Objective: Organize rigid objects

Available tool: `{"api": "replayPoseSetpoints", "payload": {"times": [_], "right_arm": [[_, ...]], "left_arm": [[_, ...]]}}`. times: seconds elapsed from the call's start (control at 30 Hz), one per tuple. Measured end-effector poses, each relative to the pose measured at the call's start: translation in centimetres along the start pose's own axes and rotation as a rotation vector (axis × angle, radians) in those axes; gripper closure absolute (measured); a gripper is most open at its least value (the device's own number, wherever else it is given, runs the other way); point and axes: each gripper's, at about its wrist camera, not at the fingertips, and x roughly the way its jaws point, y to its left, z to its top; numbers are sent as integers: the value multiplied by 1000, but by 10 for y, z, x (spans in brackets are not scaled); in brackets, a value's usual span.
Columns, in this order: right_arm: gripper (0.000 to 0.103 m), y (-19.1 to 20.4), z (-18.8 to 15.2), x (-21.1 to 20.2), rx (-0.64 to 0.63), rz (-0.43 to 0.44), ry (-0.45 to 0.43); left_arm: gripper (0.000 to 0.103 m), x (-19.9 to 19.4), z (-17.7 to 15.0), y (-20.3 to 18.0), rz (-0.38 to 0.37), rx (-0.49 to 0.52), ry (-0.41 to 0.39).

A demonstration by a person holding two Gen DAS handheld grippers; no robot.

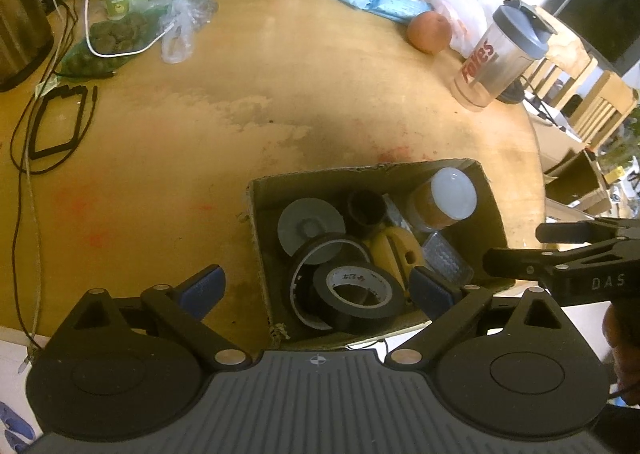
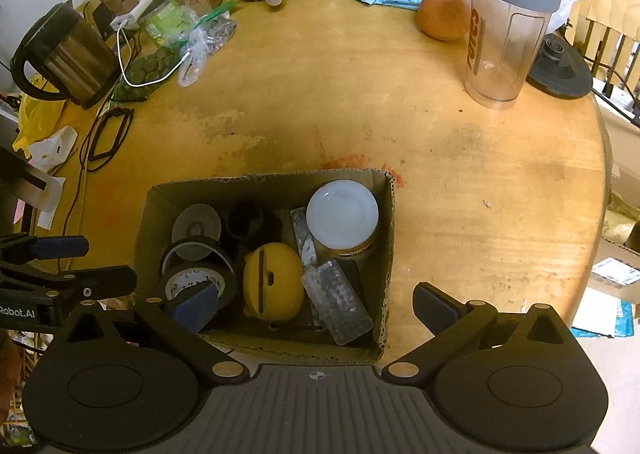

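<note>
A cardboard box (image 1: 360,170) sits near the front edge of the round wooden table. It holds black tape rolls (image 1: 356,296), a grey disc (image 1: 310,228), a black cup (image 1: 366,208), a yellow object (image 1: 394,250), a white-lidded jar (image 1: 452,194) and a clear plastic case (image 1: 446,262). My left gripper (image 1: 316,290) hovers open over the box's near left part, holding nothing. From the right wrist, the box (image 2: 272,178), the tape (image 2: 192,278), the yellow object (image 2: 274,280) and the jar (image 2: 342,214) lie below my right gripper (image 2: 316,306), which is open and holds nothing.
A shaker bottle (image 2: 508,30) and an orange fruit (image 2: 442,14) stand at the back right. A steel kettle (image 2: 64,54), cables (image 2: 108,134) and plastic bags (image 2: 196,50) crowd the back left. The table edge (image 2: 600,158) curves along the right.
</note>
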Motion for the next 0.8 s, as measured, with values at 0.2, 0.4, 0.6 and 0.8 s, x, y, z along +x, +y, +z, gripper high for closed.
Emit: {"api": "replayPoseSetpoints", "payload": {"times": [0.2, 0.4, 0.6, 0.8], "right_arm": [[0, 1, -2, 3, 5, -14, 14], [0, 3, -4, 5, 6, -26, 26], [0, 5, -4, 7, -2, -38, 39], [0, 9, -3, 8, -15, -77, 58]], "left_arm": [[3, -2, 1, 0, 27, -5, 0], [3, -1, 0, 0, 1, -10, 16], [2, 0, -4, 3, -33, -40, 19], [0, 0, -6, 0, 4, -46, 26]]}}
